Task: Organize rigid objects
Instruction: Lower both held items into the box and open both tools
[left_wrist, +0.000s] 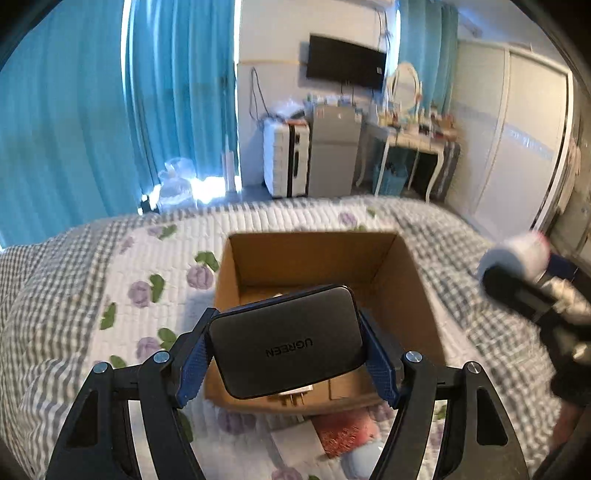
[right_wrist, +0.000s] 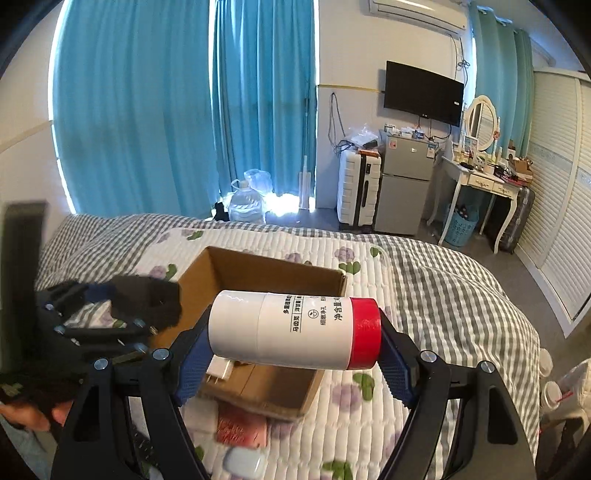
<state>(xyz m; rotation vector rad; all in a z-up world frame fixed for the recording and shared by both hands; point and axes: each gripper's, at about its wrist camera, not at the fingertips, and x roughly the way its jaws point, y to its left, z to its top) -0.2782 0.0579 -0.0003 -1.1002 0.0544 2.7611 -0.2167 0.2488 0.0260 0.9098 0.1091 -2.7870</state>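
My left gripper (left_wrist: 286, 345) is shut on a black UGREEN charger (left_wrist: 288, 341) and holds it above the open cardboard box (left_wrist: 402, 302) on the bed. My right gripper (right_wrist: 295, 332) is shut on a white bottle with a red cap (right_wrist: 291, 328), held sideways above the same box (right_wrist: 258, 273). A white plug-like item (right_wrist: 221, 370) lies inside the box. The right gripper with its bottle shows blurred at the right of the left wrist view (left_wrist: 524, 273); the left gripper with the charger shows at the left of the right wrist view (right_wrist: 110, 314).
The box sits on a quilted floral and checked bedspread (left_wrist: 122, 280). A pink-red item (right_wrist: 240, 426) and a pale blue item (right_wrist: 243, 461) lie on the bed in front of the box. Beyond the bed are curtains, a suitcase, a small fridge and a dressing table.
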